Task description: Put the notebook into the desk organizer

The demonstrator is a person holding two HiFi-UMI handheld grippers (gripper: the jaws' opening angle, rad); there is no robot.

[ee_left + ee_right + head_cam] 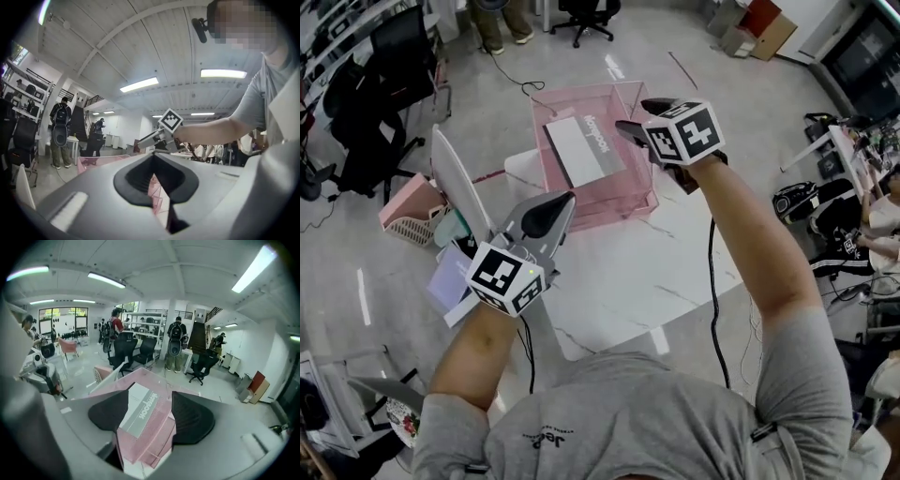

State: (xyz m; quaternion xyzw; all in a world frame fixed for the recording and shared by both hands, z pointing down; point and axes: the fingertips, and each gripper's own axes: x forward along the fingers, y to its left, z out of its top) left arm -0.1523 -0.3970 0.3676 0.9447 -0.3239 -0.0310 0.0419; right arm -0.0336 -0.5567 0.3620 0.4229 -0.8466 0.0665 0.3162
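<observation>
- Floor, far left: black office chairs (366, 103). Nearer, a pink basket (411, 214) lies on the floor just off the table's left edge.
- White panel (455, 183) stands tilted btwn basket & table.
- Left tongs (561, 202): held over the table's near-left part, pointing toward the far right, at the organizer. Tips together w/ only a sliver of gap, nothing btwn them. Marker cube (504, 278) sits on top, by the wrist.
- Table (675, 272): white marbled top.
- Desk organizer (609, 211): pink see-through box on the far part of the table, open at the top.
- Notebook (579, 150): grey & white cover w/ a printed word, lying at a slant inside the organizer, in its left half. Neither tongs touch it.
- Right tongs (634, 114): raised over the organizer's far-right side, angled down & left. Pads stand wide apart, gripping nothing. In the right gripper view the notebook & organizer show thru the gap, well below the pads. Its marker cube (684, 131) faces up.
- Black cable (712, 281) hangs under the right forearm, across the table's right part.
- Floor, right: black bags (802, 199) well apart from the table. Cardboard box (769, 33) at far right.
</observation>
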